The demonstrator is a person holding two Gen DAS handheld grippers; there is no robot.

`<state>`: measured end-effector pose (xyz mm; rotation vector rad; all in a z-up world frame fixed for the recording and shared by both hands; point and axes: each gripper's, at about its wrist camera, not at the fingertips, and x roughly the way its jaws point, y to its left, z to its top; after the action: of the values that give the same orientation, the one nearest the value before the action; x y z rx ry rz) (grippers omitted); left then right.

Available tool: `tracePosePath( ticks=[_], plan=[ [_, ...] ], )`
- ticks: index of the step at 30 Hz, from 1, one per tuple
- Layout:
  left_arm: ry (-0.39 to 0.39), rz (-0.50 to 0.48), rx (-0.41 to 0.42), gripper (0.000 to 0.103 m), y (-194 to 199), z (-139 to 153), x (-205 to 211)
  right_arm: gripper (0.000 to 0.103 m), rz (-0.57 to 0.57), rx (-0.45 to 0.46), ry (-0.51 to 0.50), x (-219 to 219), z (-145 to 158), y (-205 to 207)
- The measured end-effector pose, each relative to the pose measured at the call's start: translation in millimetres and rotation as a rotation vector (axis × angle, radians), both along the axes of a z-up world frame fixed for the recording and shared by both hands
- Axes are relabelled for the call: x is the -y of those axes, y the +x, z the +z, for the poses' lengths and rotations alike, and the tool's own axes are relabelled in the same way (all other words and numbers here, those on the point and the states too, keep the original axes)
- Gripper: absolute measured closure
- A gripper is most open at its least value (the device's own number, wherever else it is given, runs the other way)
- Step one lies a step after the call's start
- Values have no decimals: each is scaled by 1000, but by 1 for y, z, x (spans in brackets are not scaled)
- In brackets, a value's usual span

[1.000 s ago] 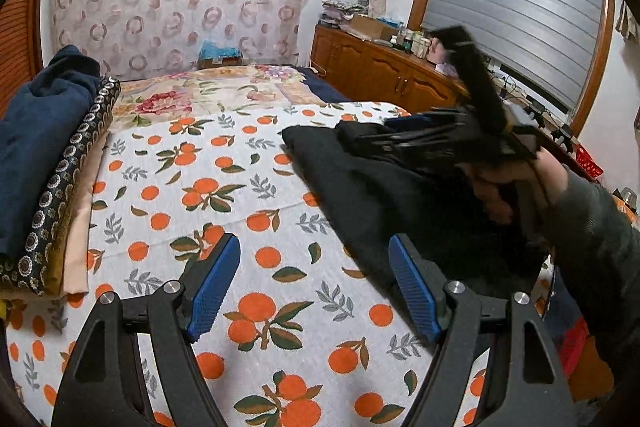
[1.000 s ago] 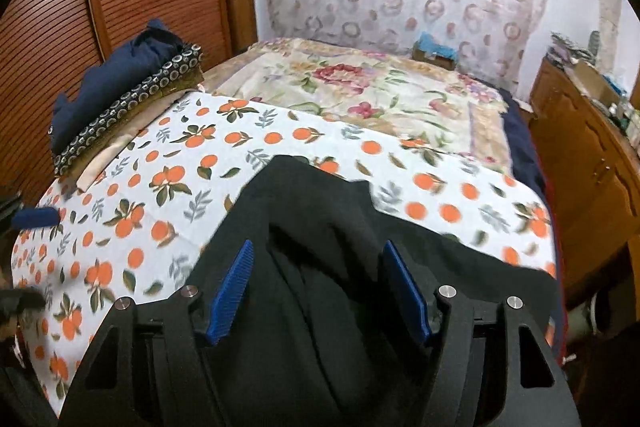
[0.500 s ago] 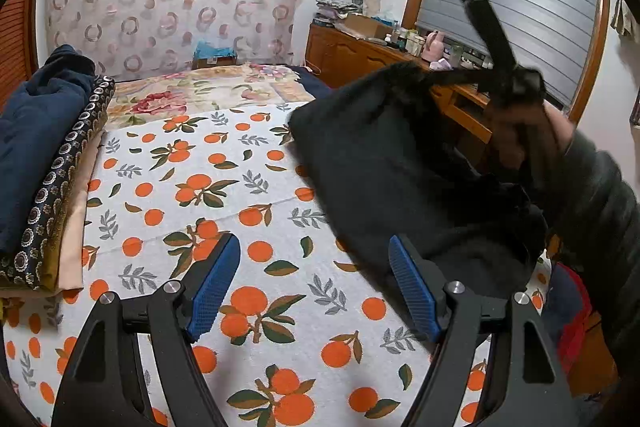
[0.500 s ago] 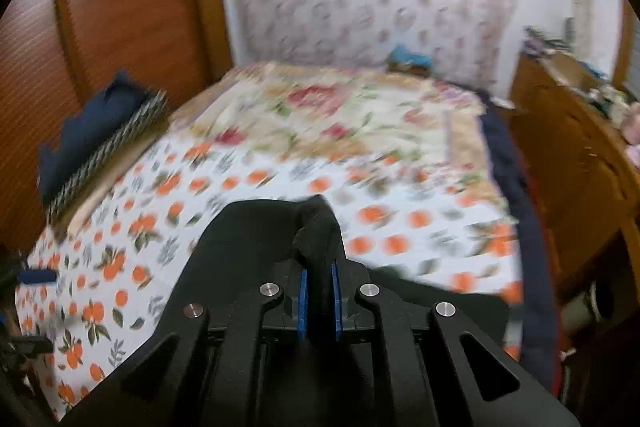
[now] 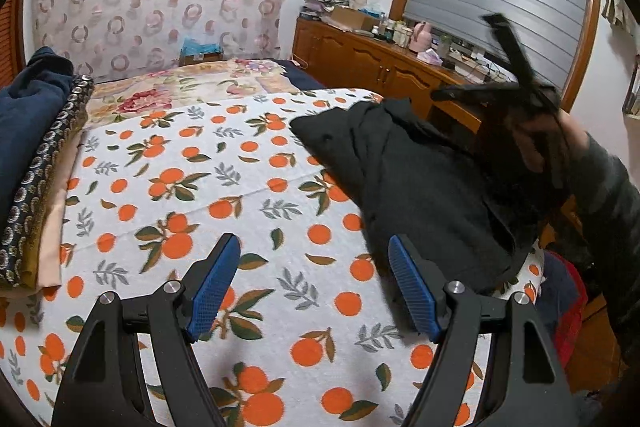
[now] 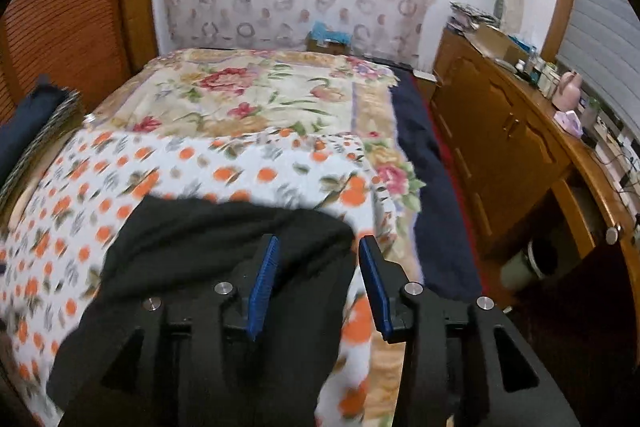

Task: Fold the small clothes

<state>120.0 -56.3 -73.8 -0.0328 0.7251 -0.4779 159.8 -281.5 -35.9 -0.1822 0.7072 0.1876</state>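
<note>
A black garment (image 5: 420, 187) lies crumpled on the bed (image 5: 240, 195), on the orange-print sheet (image 5: 180, 187) near the bed's right edge as the left wrist view shows it, its near part draping down over that edge. The left gripper (image 5: 314, 279) hovers over the sheet just left of the garment, its blue-padded fingers (image 5: 212, 283) spread wide with only printed cloth showing between them; the inner side of its right finger sits close to the garment's lower hem without touching it. The right gripper (image 6: 316, 283) hangs above the garment's far edge, and its fingers (image 6: 262, 287) are opening: the dark fabric shows below and between them, but the pads do not press on it. In the left wrist view the right gripper (image 5: 500, 95) appears blurred above the garment's right side, carried by a hand (image 5: 548, 143) in a dark sleeve (image 5: 600, 195). On the side of the bed away from the garment, a stack of folded cloth (image 5: 36, 163) rests against the edge, navy on top, then a ring-patterned layer and a peach one. Beyond the garment, toward the head of the bed, lies a floral quilt (image 6: 256, 95), and a wooden cabinet (image 6: 500, 131) runs along the wall beside the bed.
</note>
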Motion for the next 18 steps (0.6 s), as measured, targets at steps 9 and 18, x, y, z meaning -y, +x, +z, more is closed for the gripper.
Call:
tracePosePath(
  ticks=[9, 18],
  plan=[
    [20, -66, -43, 25, -1, -13, 31, 60, 131, 11, 76, 5, -32, -134],
    [18, -101, -76, 35, -1, -19, 42, 73, 127, -30, 45, 16, -45, -123]
  ],
)
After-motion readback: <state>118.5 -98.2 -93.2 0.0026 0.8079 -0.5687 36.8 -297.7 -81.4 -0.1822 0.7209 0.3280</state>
